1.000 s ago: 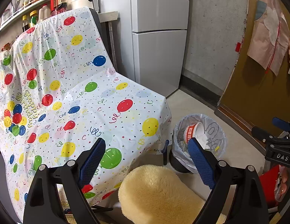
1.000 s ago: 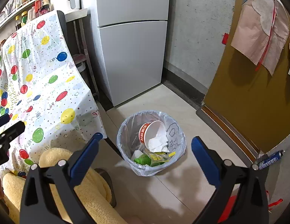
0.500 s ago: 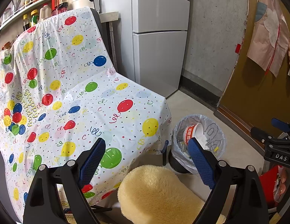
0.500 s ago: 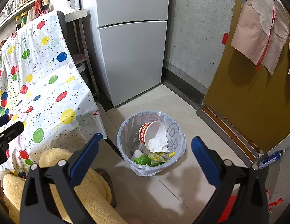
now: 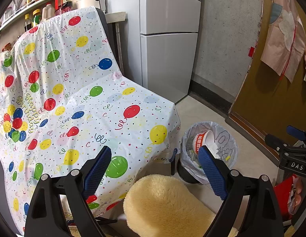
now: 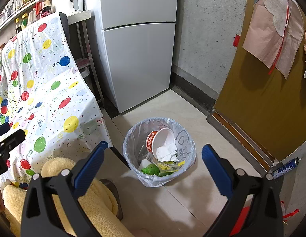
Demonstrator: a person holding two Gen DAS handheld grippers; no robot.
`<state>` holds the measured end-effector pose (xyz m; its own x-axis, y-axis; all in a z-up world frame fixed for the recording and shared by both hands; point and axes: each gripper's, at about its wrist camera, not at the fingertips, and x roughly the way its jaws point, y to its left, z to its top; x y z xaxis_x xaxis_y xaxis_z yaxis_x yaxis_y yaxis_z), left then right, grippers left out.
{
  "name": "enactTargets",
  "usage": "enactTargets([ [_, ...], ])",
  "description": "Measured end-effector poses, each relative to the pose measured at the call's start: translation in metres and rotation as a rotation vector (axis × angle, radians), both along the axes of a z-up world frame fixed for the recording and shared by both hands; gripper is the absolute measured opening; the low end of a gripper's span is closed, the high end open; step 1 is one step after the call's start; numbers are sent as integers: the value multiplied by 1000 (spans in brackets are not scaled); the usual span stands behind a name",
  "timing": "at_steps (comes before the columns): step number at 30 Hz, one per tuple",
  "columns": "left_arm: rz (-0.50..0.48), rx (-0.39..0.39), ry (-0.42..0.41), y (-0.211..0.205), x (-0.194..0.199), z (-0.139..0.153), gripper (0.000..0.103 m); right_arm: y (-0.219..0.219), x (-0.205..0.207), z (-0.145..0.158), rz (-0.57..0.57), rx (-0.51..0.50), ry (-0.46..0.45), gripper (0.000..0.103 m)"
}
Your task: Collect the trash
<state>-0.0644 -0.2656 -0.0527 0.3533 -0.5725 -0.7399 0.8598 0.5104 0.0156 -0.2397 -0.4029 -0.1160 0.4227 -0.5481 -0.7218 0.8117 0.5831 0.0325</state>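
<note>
A bin with a clear bag liner (image 6: 189, 148) (image 5: 229, 138) stands on the floor beside the table. Inside lie a red-and-white paper cup (image 6: 162, 140) (image 5: 202, 140), crumpled white tissue (image 6: 165, 154) and a green bottle (image 6: 153, 170). My right gripper (image 6: 153, 150) hangs open above the bin with nothing between its blue pads. My left gripper (image 5: 154, 154) is open too, over the table's near corner and a stool, holding nothing. The right gripper's tip shows at the right edge of the left wrist view.
A balloon-print cloth (image 5: 83, 108) covers the table on the left. A fluffy yellow stool cushion (image 5: 164, 203) (image 6: 89, 207) sits below the grippers. A white fridge (image 6: 137, 45) stands behind the bin, a brown door (image 6: 271, 98) to the right. A spray can (image 6: 285, 167) lies by the door.
</note>
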Motion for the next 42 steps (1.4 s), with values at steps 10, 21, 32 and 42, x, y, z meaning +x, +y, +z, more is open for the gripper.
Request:
enactTargets([
  [10,3,-4,-1,1,0,1,89,2,0,-1,2,0,0,97],
  [21,0,-7,-2,0,-1,2,89,1,0,-2,1,6,-1,97],
  [32,4,-9,0,0,-1,3,89,0,0,-1,-1,4,-1,97],
  [42,-11,-14,-16,0,-4,2,89,0,0,-2,-5,5,0,97],
])
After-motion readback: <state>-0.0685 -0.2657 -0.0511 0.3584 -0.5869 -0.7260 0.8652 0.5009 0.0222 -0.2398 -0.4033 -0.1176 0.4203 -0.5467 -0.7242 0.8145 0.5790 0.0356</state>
